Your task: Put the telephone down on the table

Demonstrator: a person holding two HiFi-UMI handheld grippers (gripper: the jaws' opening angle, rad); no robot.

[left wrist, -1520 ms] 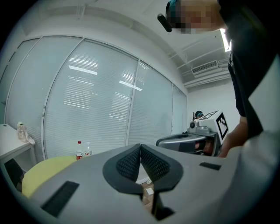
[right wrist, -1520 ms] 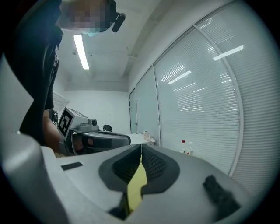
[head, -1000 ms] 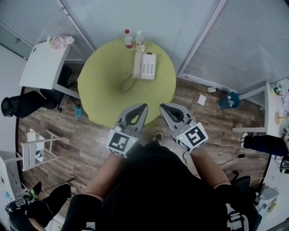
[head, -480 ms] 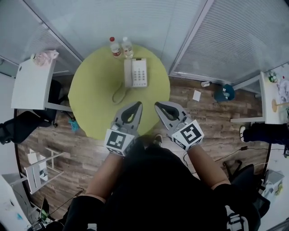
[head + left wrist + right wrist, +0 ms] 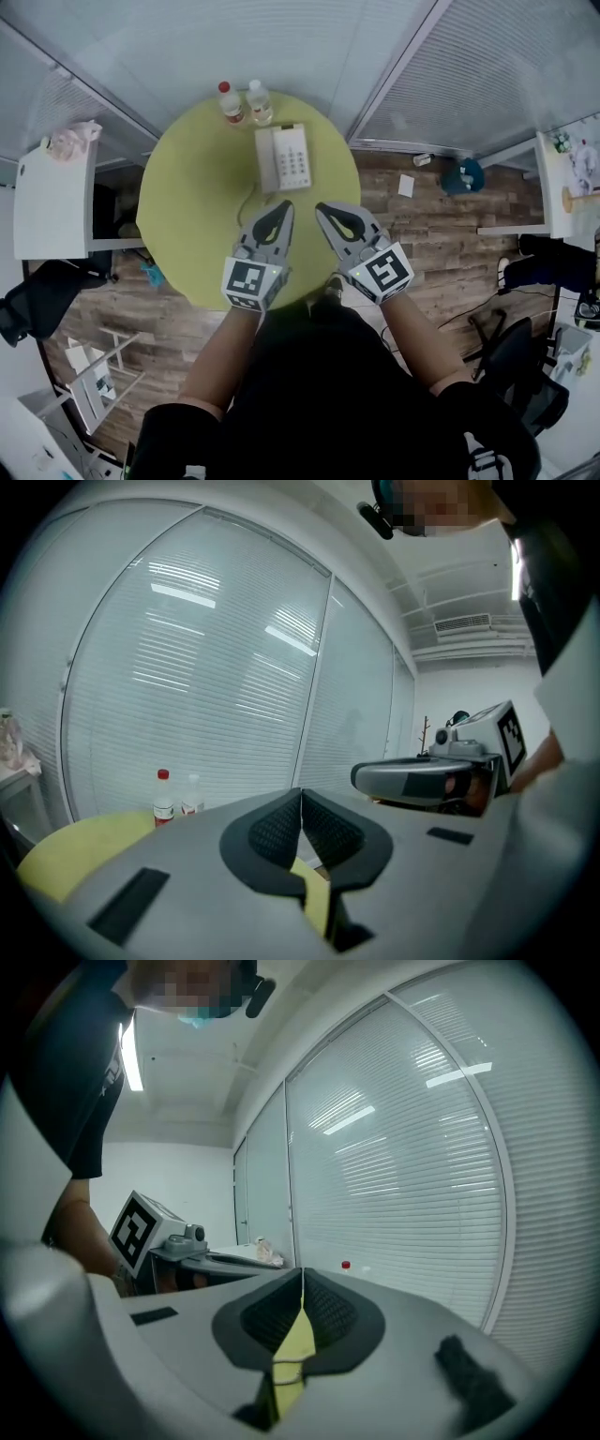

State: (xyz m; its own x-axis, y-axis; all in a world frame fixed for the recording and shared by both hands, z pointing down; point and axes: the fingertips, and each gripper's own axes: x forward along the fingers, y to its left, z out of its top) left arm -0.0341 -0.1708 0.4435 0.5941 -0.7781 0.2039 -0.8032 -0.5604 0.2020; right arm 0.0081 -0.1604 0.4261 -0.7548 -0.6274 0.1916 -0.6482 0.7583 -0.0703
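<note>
A white telephone (image 5: pixel 283 157) with its handset on the cradle lies on the far half of the round yellow-green table (image 5: pixel 187 225), its cord curling toward me. My left gripper (image 5: pixel 283 205) hovers over the table's near part, shut with nothing between its jaws. My right gripper (image 5: pixel 323 207) hangs beside it at the table's right edge, also shut and empty. In the left gripper view the jaws (image 5: pixel 301 794) meet at the tips; the right gripper view shows its jaws (image 5: pixel 302 1274) likewise closed. Both grippers are a short way short of the telephone.
Two small bottles (image 5: pixel 228 102) (image 5: pixel 259 100) stand at the table's far edge, also seen as bottles (image 5: pixel 164 797) in the left gripper view. Glass walls with blinds run behind the table. A white desk (image 5: pixel 49 202) is at the left, chairs and clutter on the wood floor.
The view has shifted closer to the table; both grippers have advanced over its near edge toward the telephone. Both remain shut.
</note>
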